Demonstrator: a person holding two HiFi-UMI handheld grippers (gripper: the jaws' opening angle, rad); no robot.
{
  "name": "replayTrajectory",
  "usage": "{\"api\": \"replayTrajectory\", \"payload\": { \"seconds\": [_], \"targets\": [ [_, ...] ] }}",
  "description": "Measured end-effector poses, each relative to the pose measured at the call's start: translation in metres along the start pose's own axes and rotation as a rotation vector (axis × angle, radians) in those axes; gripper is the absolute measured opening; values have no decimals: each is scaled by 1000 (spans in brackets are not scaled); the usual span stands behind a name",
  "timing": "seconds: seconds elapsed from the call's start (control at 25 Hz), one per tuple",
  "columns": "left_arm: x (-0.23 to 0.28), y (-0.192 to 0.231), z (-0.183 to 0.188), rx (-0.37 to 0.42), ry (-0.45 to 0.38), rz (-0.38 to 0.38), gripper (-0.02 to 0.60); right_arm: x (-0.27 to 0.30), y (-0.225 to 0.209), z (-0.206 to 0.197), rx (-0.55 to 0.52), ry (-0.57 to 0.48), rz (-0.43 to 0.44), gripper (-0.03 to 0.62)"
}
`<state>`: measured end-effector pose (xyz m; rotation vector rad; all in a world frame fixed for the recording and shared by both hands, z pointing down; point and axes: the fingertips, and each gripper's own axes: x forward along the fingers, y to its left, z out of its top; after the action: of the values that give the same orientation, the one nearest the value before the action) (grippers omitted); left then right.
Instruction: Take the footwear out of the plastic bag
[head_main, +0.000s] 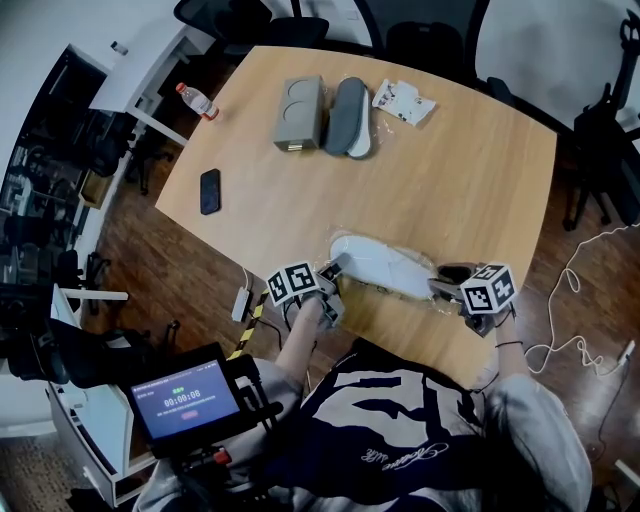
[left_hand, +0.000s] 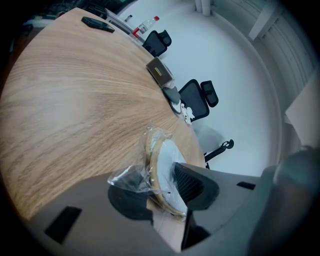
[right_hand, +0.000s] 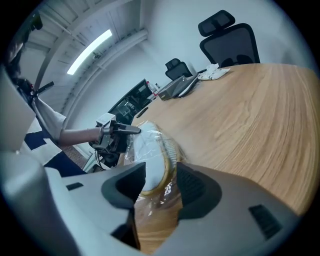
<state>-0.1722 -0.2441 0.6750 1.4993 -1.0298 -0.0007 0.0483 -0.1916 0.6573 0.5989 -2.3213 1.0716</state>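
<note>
A white shoe (head_main: 385, 262) with a tan-edged sole lies in a clear plastic bag (left_hand: 131, 177) near the table's front edge. My left gripper (head_main: 332, 272) is shut on one end of the bagged shoe (left_hand: 167, 165), with crumpled plastic bunched against one pad. My right gripper (head_main: 440, 287) is at the other end. In the right gripper view the shoe's end (right_hand: 150, 150) sits between the spread jaws of my right gripper (right_hand: 162, 182), wrapped in plastic (right_hand: 162, 197), and the pads do not press on it. The left gripper (right_hand: 117, 131) shows beyond, at the far end.
At the far side of the wooden table (head_main: 470, 170) lie a second shoe (head_main: 350, 115) sole up, a grey box (head_main: 298, 112) and a small packet (head_main: 403, 100). A black phone (head_main: 209, 190) lies left; a bottle (head_main: 197, 100) stands at the left edge. Office chairs surround the table.
</note>
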Motion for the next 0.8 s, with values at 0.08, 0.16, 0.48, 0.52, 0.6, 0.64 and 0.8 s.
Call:
{"api": "replayTrajectory", "payload": {
  "seconds": [0.08, 0.16, 0.48, 0.52, 0.6, 0.64, 0.8],
  "targets": [
    [-1, 0, 0, -2, -2, 2, 133, 5, -5, 1, -31, 25, -35, 186],
    [-1, 0, -1, -5, -4, 3, 132, 3, -8, -1, -54, 54, -60, 187],
    [-5, -1, -1, -4, -6, 2, 132, -38, 4, -3, -101, 49, -86, 187],
    [-5, -2, -1, -4, -6, 3, 132, -35, 6, -5, -104, 58, -79, 187],
    [-5, -2, -2, -5, -6, 2, 132, -26, 4, -12, -113, 101, -77, 187],
    [-5, -2, -2, -6, -6, 2, 132, -21, 1, -17, -118, 125, -82, 187],
    [-3, -1, -3, -7, -5, 1, 132, -12, -12, -18, -91, 132, -80, 187]
  ]
}}
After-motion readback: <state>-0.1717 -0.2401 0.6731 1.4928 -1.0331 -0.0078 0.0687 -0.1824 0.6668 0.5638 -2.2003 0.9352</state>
